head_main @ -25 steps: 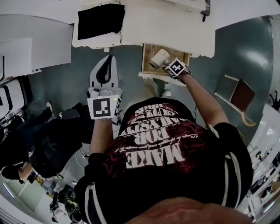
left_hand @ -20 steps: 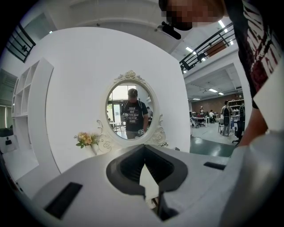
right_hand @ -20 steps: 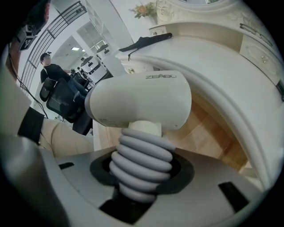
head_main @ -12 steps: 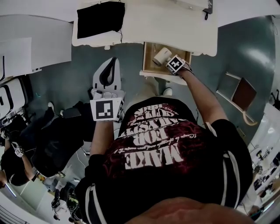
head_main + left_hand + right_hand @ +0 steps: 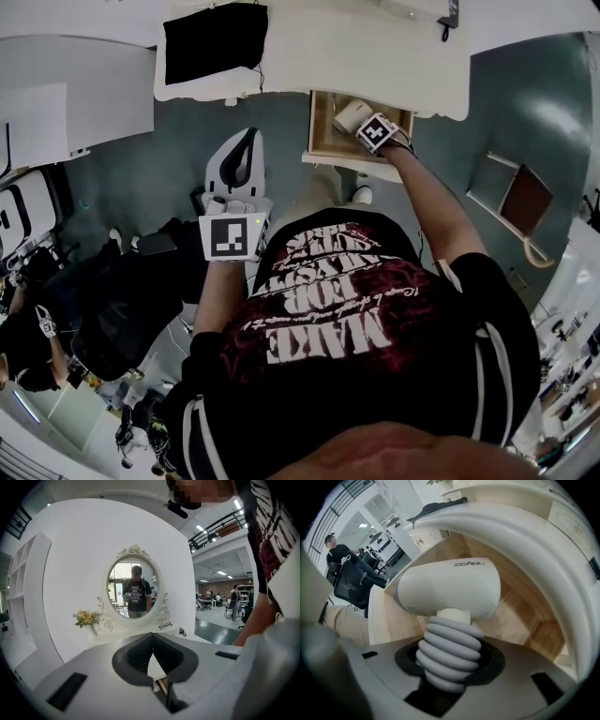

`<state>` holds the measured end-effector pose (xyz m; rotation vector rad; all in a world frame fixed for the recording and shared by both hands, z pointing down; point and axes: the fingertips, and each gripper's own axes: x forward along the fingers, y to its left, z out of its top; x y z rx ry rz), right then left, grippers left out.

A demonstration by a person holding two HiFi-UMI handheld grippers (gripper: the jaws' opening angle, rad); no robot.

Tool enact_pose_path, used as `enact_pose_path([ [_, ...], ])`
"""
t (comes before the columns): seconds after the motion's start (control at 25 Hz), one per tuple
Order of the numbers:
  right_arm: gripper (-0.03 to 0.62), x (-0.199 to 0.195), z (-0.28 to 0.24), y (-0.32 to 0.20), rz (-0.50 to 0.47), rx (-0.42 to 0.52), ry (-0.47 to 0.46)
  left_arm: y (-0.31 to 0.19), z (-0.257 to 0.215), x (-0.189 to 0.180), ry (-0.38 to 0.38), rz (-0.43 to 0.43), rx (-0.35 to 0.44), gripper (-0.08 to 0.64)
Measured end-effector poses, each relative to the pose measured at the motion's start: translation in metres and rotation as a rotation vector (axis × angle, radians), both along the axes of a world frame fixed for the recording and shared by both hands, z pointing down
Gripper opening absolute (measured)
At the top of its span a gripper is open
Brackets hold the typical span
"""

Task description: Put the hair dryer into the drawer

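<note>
While the head view takes in both arms at once, only the gripper views tell how the jaws stand. From above, the right gripper (image 5: 367, 126) reaches down into the open drawer (image 5: 323, 139) under the white table (image 5: 375, 56). The dryer (image 5: 351, 114) lies within the drawer's outline, its pale barrel just beyond the marker cube. The right gripper view shows the grip itself. The jaws are clenched on the dryer's grey ribbed handle (image 5: 447, 653), and the barrel sits crosswise above them with the drawer's wooden floor and walls around it. Whether the barrel touches that floor I cannot tell. The left gripper (image 5: 242, 150) appears from above as a closed loop held out over the grey-blue floor, left of the drawer and pointing at the table. Its own view shows the jaw tips pressed together with nothing between them. Beyond them that view shows what the head view does not: an oval mirror (image 5: 134, 588) with the person reflected in it, a small bunch of flowers (image 5: 84, 618) to its left, and glasses (image 5: 165, 626) on the tabletop. Only the head view shows the black cloth (image 5: 214, 39) on the table's left part and the chair (image 5: 520, 202) off to the right.
</note>
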<state>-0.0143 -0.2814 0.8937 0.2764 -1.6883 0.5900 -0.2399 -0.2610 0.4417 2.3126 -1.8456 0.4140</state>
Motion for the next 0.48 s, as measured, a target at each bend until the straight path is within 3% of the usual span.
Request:
enact_pose_path([
  [0.48, 0.193, -0.004, 0.020, -0.005, -0.079, 0.061, 0.024, -0.004, 0.010, 0.003, 0.010, 0.024, -0.026, 0.003],
])
